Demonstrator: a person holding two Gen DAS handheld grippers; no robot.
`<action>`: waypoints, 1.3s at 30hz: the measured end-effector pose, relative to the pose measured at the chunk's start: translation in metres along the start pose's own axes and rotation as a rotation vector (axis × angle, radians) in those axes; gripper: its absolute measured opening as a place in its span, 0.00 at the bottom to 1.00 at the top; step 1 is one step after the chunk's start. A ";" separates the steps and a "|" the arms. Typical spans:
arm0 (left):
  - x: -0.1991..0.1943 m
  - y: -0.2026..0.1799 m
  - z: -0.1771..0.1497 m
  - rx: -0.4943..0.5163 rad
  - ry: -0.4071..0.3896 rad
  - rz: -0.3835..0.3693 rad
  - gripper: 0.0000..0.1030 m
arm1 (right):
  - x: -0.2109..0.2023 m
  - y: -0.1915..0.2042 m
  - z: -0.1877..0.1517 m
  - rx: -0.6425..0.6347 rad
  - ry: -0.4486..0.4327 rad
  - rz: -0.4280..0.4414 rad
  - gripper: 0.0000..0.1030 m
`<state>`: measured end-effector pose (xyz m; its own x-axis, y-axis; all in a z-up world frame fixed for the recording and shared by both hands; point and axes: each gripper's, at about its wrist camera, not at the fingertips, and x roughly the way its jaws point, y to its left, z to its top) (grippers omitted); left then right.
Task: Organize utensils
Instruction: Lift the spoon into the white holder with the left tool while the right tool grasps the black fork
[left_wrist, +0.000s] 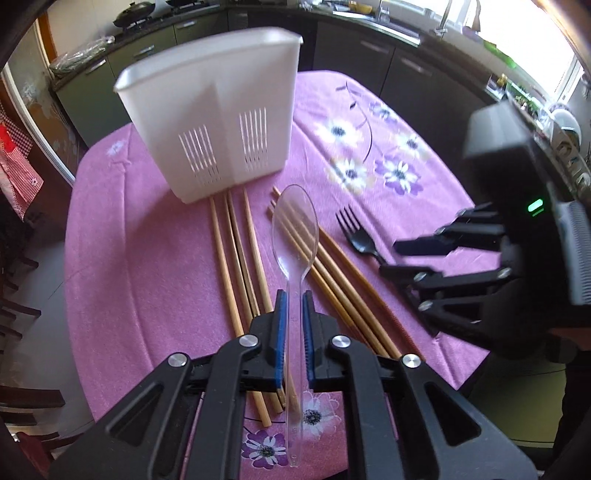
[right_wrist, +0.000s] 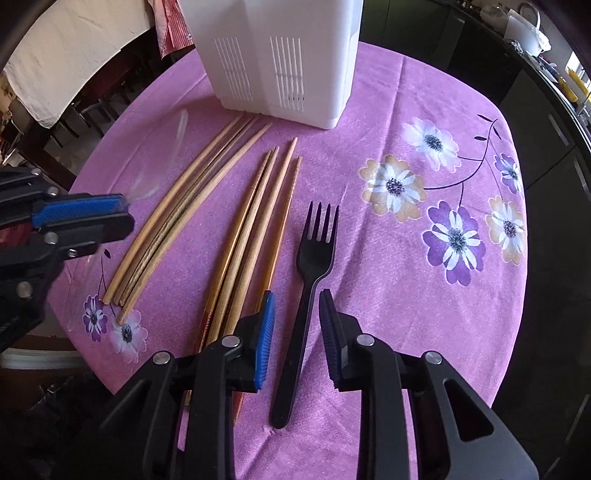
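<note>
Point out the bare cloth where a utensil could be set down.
Free: the flowered pink tablecloth right of the black plastic fork, up to the white slotted plastic holder. Crowded: left of the fork, where the two bundles of wooden chopsticks lie side by side.

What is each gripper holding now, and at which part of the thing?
The left gripper holds the clear plastic spoon by its handle. The right gripper straddles the black fork handle without pressing it.

A pink cloth (right_wrist: 369, 295) with purple and white flowers covers the surface. The fork (right_wrist: 312, 280) is black, the spoon (left_wrist: 295, 236) clear, the chopsticks (right_wrist: 207, 206) tan. The slotted holder (left_wrist: 221, 122) is white.
</note>
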<state>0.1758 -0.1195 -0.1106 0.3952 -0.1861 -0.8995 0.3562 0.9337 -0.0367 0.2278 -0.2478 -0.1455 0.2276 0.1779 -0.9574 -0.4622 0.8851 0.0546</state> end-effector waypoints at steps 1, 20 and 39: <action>-0.005 0.008 0.002 -0.008 -0.023 -0.008 0.08 | 0.004 0.001 0.001 -0.002 0.011 -0.013 0.23; -0.141 0.063 0.099 -0.099 -0.633 0.039 0.08 | 0.026 0.000 0.009 -0.018 0.010 -0.040 0.10; -0.046 0.099 0.151 -0.129 -0.717 0.102 0.08 | 0.020 -0.002 0.000 0.001 -0.064 -0.020 0.09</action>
<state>0.3204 -0.0647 -0.0075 0.8936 -0.2095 -0.3971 0.2032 0.9774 -0.0582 0.2340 -0.2461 -0.1649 0.2908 0.1874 -0.9382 -0.4561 0.8892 0.0363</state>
